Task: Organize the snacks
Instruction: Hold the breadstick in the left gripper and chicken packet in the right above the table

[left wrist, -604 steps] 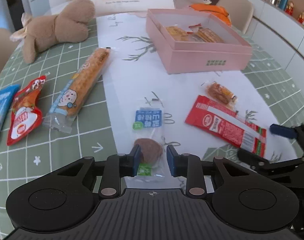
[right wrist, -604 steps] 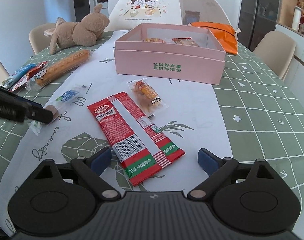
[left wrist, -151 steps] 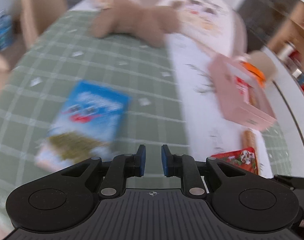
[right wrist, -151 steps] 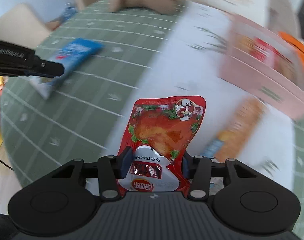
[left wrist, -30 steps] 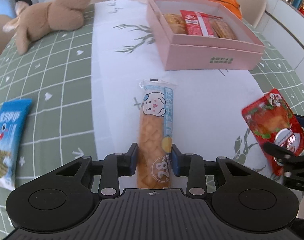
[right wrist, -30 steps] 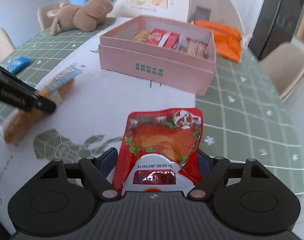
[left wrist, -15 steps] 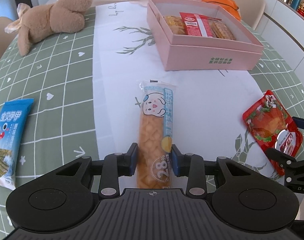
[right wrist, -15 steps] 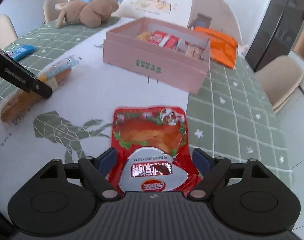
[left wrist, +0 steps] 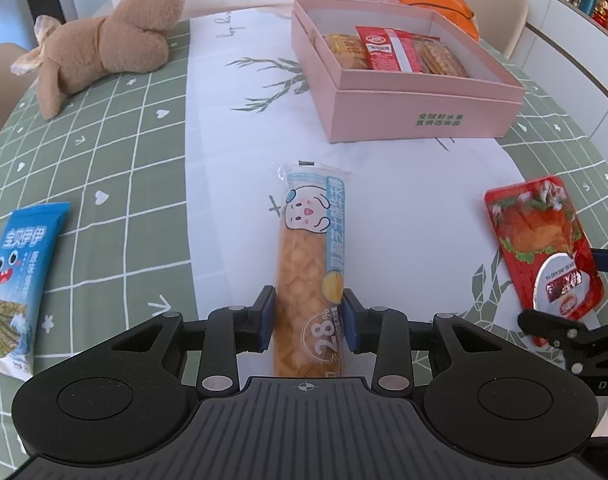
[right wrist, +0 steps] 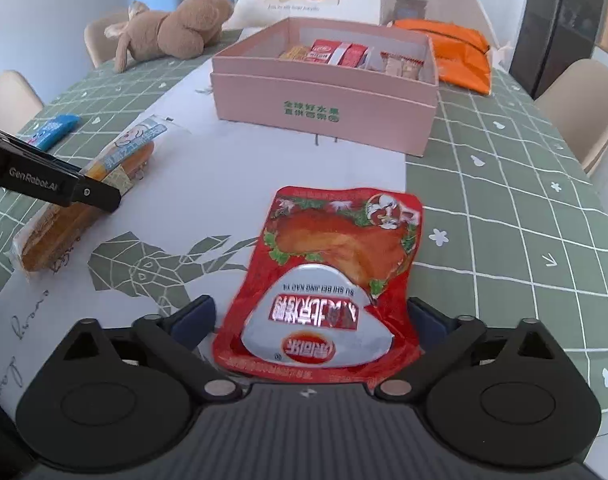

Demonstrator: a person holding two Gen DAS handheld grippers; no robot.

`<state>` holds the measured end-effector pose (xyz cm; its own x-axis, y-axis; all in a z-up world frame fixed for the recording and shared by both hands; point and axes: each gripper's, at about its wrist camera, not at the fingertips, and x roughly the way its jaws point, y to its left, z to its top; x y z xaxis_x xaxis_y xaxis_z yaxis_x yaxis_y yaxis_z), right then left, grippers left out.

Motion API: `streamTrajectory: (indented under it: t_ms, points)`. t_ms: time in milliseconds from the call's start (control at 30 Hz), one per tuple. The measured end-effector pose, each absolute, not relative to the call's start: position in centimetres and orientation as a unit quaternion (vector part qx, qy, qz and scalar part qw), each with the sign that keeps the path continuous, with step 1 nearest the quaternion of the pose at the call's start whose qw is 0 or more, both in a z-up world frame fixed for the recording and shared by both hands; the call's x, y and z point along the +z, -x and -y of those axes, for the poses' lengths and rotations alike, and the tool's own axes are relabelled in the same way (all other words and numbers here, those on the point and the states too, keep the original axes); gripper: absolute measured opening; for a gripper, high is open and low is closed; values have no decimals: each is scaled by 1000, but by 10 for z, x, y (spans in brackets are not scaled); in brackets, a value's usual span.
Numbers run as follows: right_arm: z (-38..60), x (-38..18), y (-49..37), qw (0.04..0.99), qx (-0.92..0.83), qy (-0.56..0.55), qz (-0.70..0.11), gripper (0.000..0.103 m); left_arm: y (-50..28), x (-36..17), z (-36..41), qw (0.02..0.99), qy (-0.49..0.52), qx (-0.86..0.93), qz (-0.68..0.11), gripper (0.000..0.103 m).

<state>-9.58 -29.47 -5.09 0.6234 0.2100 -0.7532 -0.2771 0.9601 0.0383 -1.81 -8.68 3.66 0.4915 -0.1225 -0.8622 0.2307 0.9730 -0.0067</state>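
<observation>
Gap beside red pouch (right wrist: 336,280) shows only from right tool (right wrist: 312,316); left tool (left wrist: 308,320) clamps bread stick (left wrist: 310,264).

A table (left wrist: 116,128) under a green grid-patterned cloth with a white runner (left wrist: 224,128) down its middle bears an open pink box (left wrist: 420,116) of snacks. Nearer than the box on the runner lie a long bread-stick packet (left wrist: 310,232) and a red chicken-leg pouch (right wrist: 336,264). Left of the box lie a plush rabbit (left wrist: 104,44) and a blue seaweed packet (left wrist: 18,272). Behind the box sits an orange bag (right wrist: 456,52).
</observation>
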Motion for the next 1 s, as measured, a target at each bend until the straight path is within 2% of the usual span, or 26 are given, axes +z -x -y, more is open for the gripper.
streamTrajectory:
  t_ms: [67, 167, 433, 600, 667, 700, 767, 833, 900, 1000]
  points:
    - [288, -45, 97, 899, 131, 54, -415, 77, 18, 36, 87, 862, -56, -102, -493, 39]
    - [283, -34, 99, 904, 117, 87, -403, 44, 19, 37, 88, 862, -55, -102, -494, 39]
    - [294, 3, 98, 910, 150, 22, -386, 20, 18, 37, 87, 862, -52, -103, -494, 39]
    - [278, -2, 92, 907, 164, 28, -388, 21, 18, 37, 84, 861, -47, -108, -495, 39]
    - [273, -15, 85, 904, 131, 47, -404, 29, 17, 38, 83, 860, -44, -109, -496, 39]
    - [271, -20, 83, 904, 113, 58, -409, 38, 17, 38, 82, 860, -42, -110, -496, 39]
    - [269, -21, 85, 909, 92, 70, -401, 46, 17, 38, 82, 861, -41, -111, -495, 39]
    - [267, -14, 92, 915, 103, 65, -385, 58, 18, 38, 83, 862, -43, -111, -493, 39]
    - [258, -9, 96, 919, 110, 64, -374, 63, 18, 38, 82, 862, -43, -112, -493, 39]
    - [236, -14, 98, 912, 125, 86, -381, 64, 18, 38, 80, 862, -36, -115, -493, 39]
